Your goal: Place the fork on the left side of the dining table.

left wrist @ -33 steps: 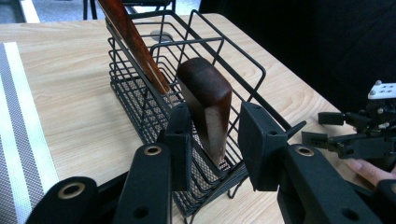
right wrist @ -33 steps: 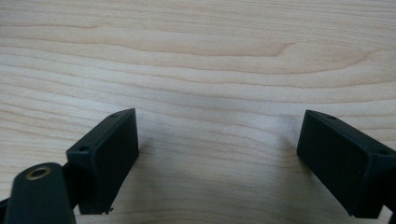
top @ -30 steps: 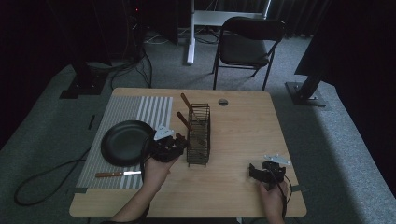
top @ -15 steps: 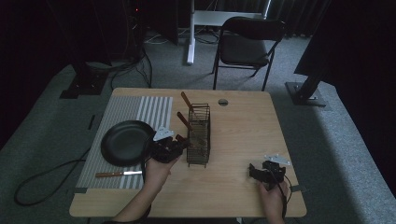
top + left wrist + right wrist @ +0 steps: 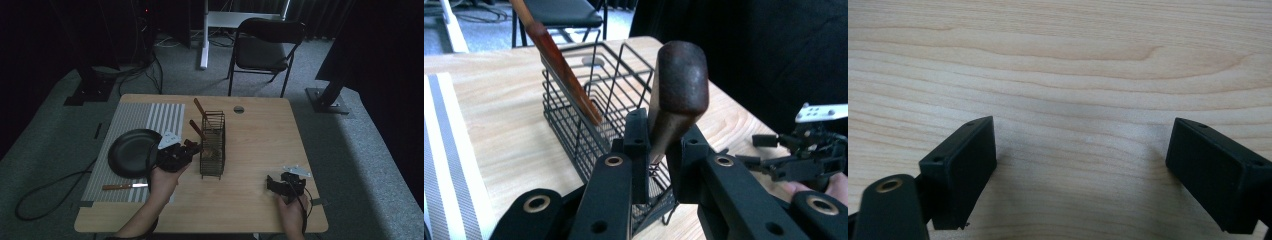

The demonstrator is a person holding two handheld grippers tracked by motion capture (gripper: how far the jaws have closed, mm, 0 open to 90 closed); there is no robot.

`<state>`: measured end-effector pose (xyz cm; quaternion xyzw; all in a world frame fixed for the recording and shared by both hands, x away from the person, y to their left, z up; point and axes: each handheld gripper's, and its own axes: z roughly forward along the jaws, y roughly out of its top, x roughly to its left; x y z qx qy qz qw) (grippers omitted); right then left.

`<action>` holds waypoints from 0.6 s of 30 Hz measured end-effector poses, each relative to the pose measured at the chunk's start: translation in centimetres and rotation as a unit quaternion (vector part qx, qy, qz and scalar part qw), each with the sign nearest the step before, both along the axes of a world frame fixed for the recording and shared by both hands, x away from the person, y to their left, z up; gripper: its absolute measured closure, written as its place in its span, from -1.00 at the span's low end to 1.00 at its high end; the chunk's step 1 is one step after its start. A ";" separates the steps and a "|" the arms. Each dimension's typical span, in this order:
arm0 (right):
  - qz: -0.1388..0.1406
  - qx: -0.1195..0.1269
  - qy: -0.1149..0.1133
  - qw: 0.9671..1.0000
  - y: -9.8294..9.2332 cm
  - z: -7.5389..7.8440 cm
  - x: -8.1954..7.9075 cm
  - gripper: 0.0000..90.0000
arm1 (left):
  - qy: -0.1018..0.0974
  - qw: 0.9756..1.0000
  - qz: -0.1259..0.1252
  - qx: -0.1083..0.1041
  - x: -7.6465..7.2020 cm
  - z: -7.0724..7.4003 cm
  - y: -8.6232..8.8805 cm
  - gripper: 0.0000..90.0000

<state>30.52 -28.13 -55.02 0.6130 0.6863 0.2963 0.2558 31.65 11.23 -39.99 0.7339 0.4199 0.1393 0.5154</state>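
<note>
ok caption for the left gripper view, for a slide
Left gripper clamps a wooden handle beside a wire rack holding another utensil.

The left black two-jaw tongs (image 5: 656, 150) clamp a brown wooden handle (image 5: 676, 95); the right black tongs (image 5: 1080, 175) gape wide, held low.

Pale wood-grain desk (image 5: 1073, 55), smooth and matt. Black wire rack (image 5: 589, 100) on it; a dark, worn wooden handle (image 5: 676, 95) beside the rack.
</note>
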 end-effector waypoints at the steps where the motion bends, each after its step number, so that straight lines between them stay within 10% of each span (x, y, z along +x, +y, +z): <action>1: 0.000 0.000 0.000 1.000 0.0 0.0 0.0 -0.73 | 0.000 1.000 0.001 -0.004 0.1 0.3 0.1 0.79; 18: 0.000 -0.001 -0.001 1.000 0.0 0.0 0.0 -0.73 | -0.047 0.999 0.018 -0.022 1.6 6.0 1.5 0.79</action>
